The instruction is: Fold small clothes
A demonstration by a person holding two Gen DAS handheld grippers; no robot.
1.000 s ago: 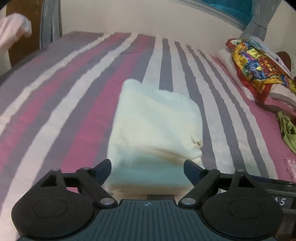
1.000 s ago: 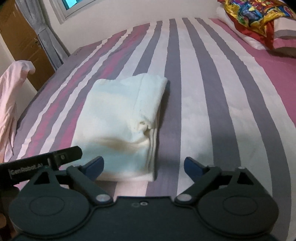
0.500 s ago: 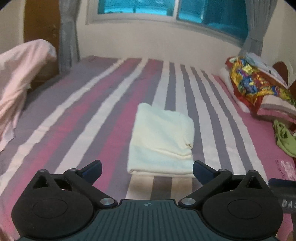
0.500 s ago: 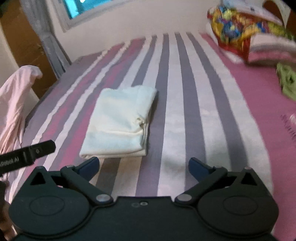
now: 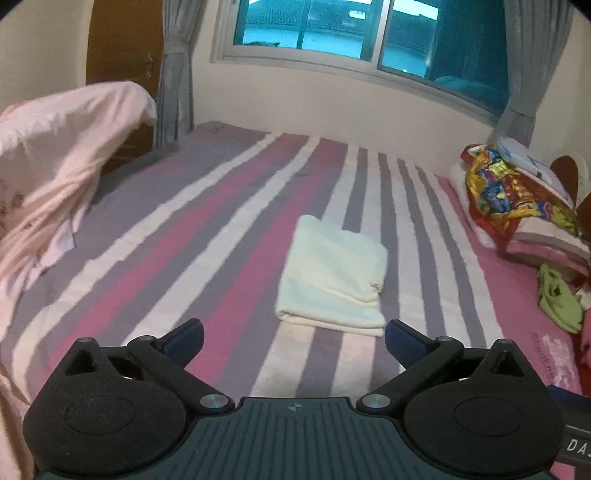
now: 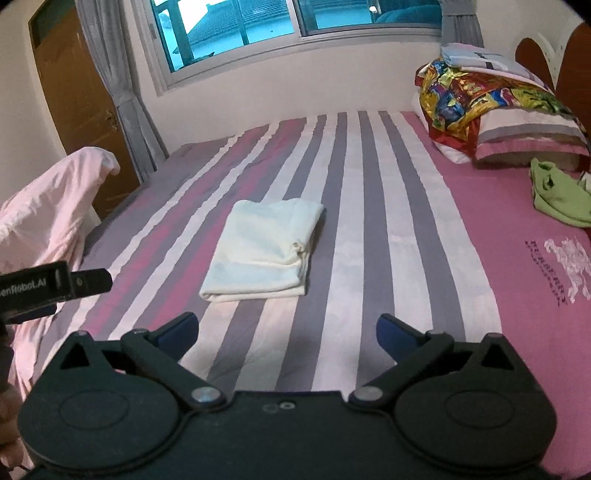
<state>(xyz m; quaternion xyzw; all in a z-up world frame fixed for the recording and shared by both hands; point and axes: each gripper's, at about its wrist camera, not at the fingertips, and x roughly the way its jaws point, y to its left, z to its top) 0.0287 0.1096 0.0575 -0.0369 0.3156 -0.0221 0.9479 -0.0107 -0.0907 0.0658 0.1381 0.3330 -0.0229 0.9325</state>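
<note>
A cream cloth [image 5: 334,275] lies folded into a neat rectangle in the middle of the striped bed [image 5: 207,229]; the right wrist view shows the same folded cloth [image 6: 264,249]. My left gripper [image 5: 294,338] hangs open above the bed's near edge, well short of the cloth, with nothing between its fingers. My right gripper [image 6: 286,330] is open too, empty, and just as far back from the cloth. The body of the left gripper [image 6: 44,286] juts in at the left of the right wrist view.
A green garment [image 6: 559,197] lies crumpled at the bed's right side near stacked pillows and a colourful cloth [image 6: 491,98]. A pink garment [image 5: 55,162] hangs over something at the left. A window [image 5: 332,27] and curtains are on the far wall.
Both grippers have pulled back and risen away from the folded cloth, which now looks smaller and farther off. The jaws of both have spread a little wider.
</note>
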